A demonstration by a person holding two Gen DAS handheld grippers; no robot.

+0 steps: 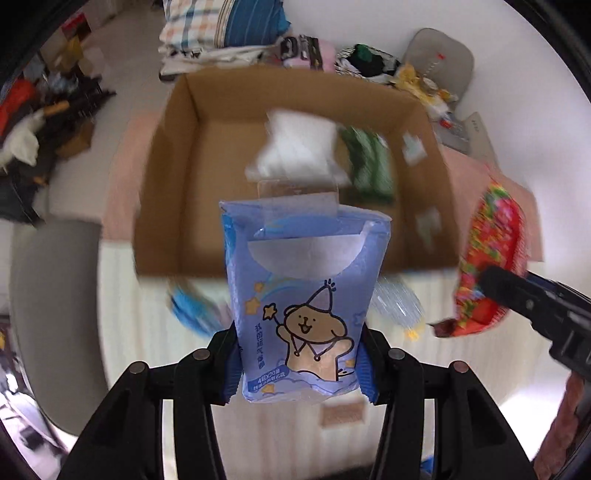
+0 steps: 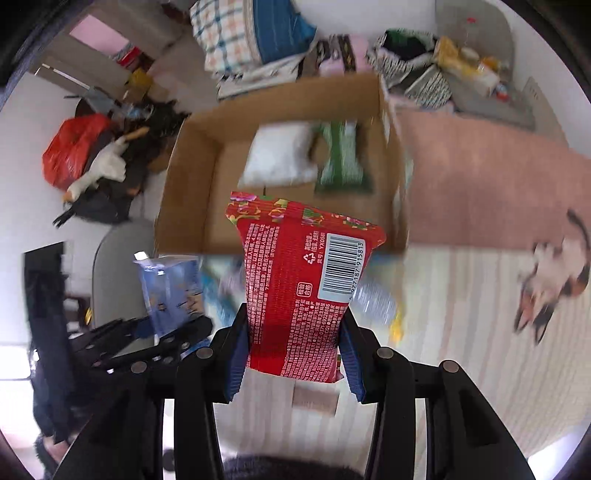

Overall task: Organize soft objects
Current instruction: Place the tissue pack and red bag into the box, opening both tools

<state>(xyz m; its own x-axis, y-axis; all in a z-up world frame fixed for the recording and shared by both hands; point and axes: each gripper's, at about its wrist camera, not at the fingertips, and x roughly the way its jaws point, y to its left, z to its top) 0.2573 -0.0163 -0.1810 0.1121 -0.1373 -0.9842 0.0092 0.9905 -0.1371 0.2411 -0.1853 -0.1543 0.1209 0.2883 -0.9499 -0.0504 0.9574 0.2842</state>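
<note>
My left gripper (image 1: pixel 299 365) is shut on a blue tissue pack with a cartoon bear (image 1: pixel 303 295) and holds it upright in the air before an open cardboard box (image 1: pixel 170 177). My right gripper (image 2: pixel 291 358) is shut on a red tissue pack with a barcode (image 2: pixel 299 280), also raised before the box (image 2: pixel 192 177). The box holds a white soft pack (image 2: pixel 277 155) and a green pack (image 2: pixel 341 158). The red pack (image 1: pixel 487 258) and right gripper show at the right of the left wrist view. The blue pack (image 2: pixel 171 288) shows at the left of the right wrist view.
The box stands on a pink blanket (image 2: pixel 480 184) over a striped cream cover (image 2: pixel 461 332). A plastic bottle (image 2: pixel 376 299) and blurred blue packs lie under the held packs. A cat toy (image 2: pixel 554 280) lies at the right. Folded bedding (image 2: pixel 243 33) and bags are behind the box.
</note>
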